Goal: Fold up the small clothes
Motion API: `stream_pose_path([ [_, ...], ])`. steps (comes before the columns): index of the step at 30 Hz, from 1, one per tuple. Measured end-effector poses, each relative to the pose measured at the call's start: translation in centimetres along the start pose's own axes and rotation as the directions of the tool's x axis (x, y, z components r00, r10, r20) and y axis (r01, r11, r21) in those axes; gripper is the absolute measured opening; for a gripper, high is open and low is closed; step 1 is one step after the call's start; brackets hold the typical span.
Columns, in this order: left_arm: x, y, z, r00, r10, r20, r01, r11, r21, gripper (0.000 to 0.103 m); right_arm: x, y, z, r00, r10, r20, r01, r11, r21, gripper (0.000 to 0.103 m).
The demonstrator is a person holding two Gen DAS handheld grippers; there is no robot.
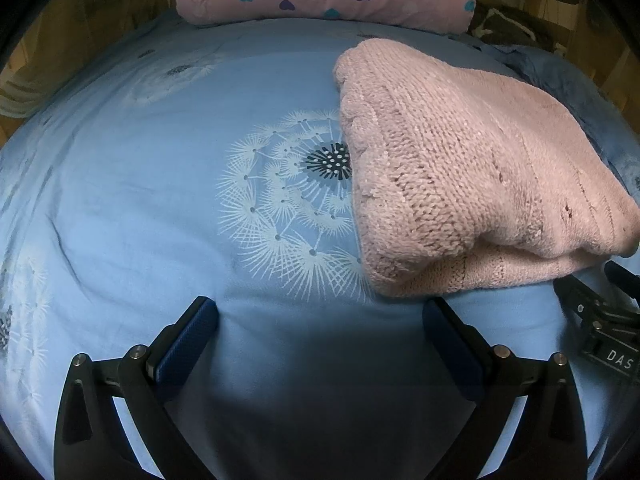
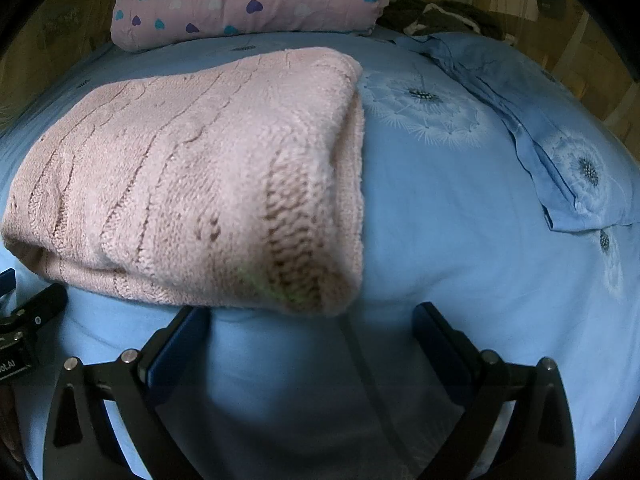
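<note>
While both grippers' fingers (image 1: 200, 320) (image 2: 436, 332) gape empty, folded pink sweater (image 1: 460, 176) lies on bedsheet (image 1: 140, 200).

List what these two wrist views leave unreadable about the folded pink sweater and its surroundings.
- Pink sweater: its right end runs off the left wrist frame edge.
- Near corner of the sweater: blurred in the right wrist view, stitches unreadable.
- Sweater's underside and inner layers: hidden by its own top fold.
- Dark pile beyond the pillow: too small and dim to identify.

Folded pink sweater (image 1: 472, 184) on blue bedsheet (image 1: 160, 200) — left gripper (image 1: 320, 316) agape
</note>
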State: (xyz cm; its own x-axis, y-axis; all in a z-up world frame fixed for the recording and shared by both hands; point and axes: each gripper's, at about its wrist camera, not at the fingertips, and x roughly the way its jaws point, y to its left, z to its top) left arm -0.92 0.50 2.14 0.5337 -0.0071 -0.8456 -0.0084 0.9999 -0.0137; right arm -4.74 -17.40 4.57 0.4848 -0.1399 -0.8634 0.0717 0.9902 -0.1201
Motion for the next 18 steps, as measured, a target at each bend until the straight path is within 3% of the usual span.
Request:
stream_pose_path([
  [18,0.02,0.09,-0.01,1.0,0.001,0.001,-0.001,1.0,-0.002,0.089,0.02,0.0,-0.01,1.0,0.0,0.0,0.0,1.0,0.0,0.103],
])
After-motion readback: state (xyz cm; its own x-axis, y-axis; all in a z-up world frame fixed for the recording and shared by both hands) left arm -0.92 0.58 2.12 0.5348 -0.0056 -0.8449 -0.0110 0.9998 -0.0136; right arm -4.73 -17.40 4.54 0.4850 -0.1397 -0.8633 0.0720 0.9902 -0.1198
